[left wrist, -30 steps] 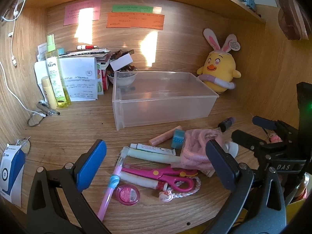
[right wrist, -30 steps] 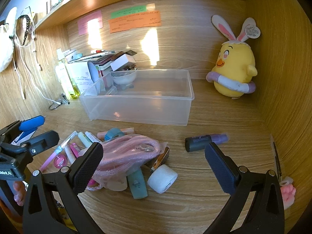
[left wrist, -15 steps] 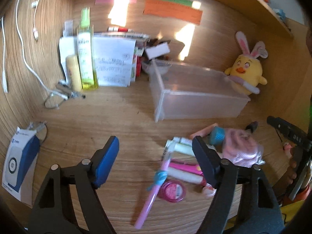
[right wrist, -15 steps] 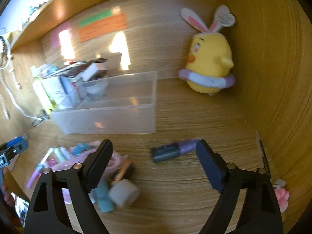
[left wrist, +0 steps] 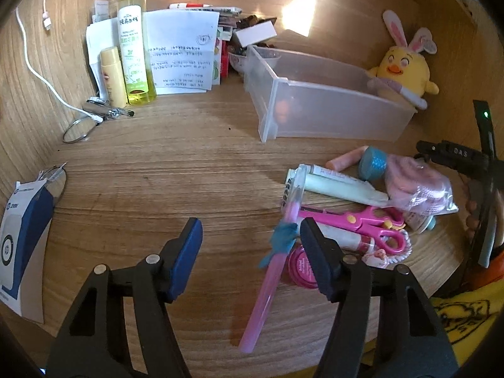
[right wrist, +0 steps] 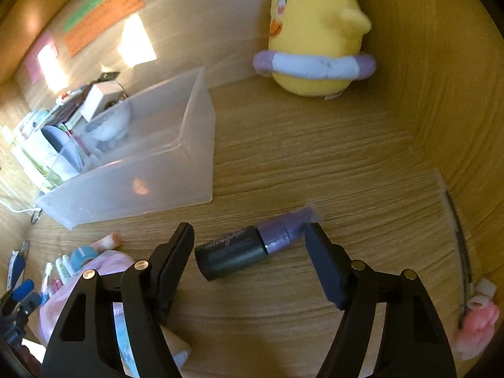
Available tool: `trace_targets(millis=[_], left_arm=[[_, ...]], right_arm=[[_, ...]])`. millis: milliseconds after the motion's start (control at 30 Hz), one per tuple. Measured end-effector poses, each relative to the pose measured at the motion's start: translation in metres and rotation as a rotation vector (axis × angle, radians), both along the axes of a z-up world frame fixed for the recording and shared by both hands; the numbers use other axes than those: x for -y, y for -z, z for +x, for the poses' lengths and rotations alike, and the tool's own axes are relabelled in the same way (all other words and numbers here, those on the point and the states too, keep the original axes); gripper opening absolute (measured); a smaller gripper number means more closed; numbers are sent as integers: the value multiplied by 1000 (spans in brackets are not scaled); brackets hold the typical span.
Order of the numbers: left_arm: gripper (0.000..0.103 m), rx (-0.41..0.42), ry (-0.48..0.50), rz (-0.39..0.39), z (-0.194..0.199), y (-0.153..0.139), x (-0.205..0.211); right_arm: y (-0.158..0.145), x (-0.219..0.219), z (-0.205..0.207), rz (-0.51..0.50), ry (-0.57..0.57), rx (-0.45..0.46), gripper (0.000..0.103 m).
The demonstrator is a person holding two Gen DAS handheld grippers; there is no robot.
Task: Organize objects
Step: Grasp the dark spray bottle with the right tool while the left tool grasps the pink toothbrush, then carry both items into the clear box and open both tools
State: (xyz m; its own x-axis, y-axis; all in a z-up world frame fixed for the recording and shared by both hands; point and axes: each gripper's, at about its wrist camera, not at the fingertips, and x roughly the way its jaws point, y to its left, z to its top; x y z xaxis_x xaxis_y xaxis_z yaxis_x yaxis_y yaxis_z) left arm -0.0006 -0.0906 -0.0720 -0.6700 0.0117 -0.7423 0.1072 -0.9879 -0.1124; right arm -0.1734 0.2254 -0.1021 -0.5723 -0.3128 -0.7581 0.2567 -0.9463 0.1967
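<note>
- Closing over the wooden desk [left wrist: 163, 170], the left gripper [left wrist: 249, 239] has a pink pen [left wrist: 271, 271] with a blue bow lying between its jaws; the pads do not press on it.
- Closing too, the right gripper [right wrist: 249, 249] straddles one dark tube with a purple end [right wrist: 249, 245], which lies flat on the desk near its right side wall; neither pad touches it.
- One clear plastic bin [left wrist: 318, 107] sits toward the desk's back edge, open-topped, with a bare strip of wood between it and the clutter in front.
- One yellow bunny-eared plush [right wrist: 315, 41] stands in the back right corner, just beside the bin.
- Open room: the desk's middle and left front are bare wood in the left wrist view.
- Clutter at the right front counts one pair of pink scissors [left wrist: 359, 220], one pink pouch [left wrist: 415, 186], one round pink tin [left wrist: 302, 267].
- Two bottles, a tall green one [left wrist: 134, 47] and a short yellow one [left wrist: 111, 75], stand at the back left corner.
</note>
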Motion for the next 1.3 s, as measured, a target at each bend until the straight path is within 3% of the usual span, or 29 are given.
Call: trace_targets(millis=[67, 133, 333, 467, 667, 767, 800, 933, 1033, 1300], left_arm=[[60, 12, 8, 17, -7, 3, 1], [53, 22, 27, 36, -12, 6, 2], [43, 20, 69, 61, -9, 8, 4], [33, 37, 60, 40, -6, 11, 8], [29, 38, 25, -5, -4, 11, 15], [20, 28, 20, -52, -6, 12, 10], [13, 25, 22, -59, -7, 12, 8], [12, 25, 2, -138, -14, 12, 2], [12, 24, -3, -103, -17, 8, 7], [12, -77, -14, -18, -19, -33, 19]], right_arm=[[5, 6, -3, 20, -4, 10, 69], [9, 10, -6, 28, -12, 25, 61], [10, 19, -5, 94, -39, 1, 34], [10, 19, -2, 111, -47, -10, 24], [10, 14, 9, 123, -65, -22, 23], [8, 12, 18, 123, -70, -45, 23], [6, 11, 22, 119, -72, -54, 23], [-5, 5, 37, 96, -80, -93, 23], [-15, 1, 46, 82, -82, -123, 23], [-54, -5, 55, 3, -117, -225, 23]])
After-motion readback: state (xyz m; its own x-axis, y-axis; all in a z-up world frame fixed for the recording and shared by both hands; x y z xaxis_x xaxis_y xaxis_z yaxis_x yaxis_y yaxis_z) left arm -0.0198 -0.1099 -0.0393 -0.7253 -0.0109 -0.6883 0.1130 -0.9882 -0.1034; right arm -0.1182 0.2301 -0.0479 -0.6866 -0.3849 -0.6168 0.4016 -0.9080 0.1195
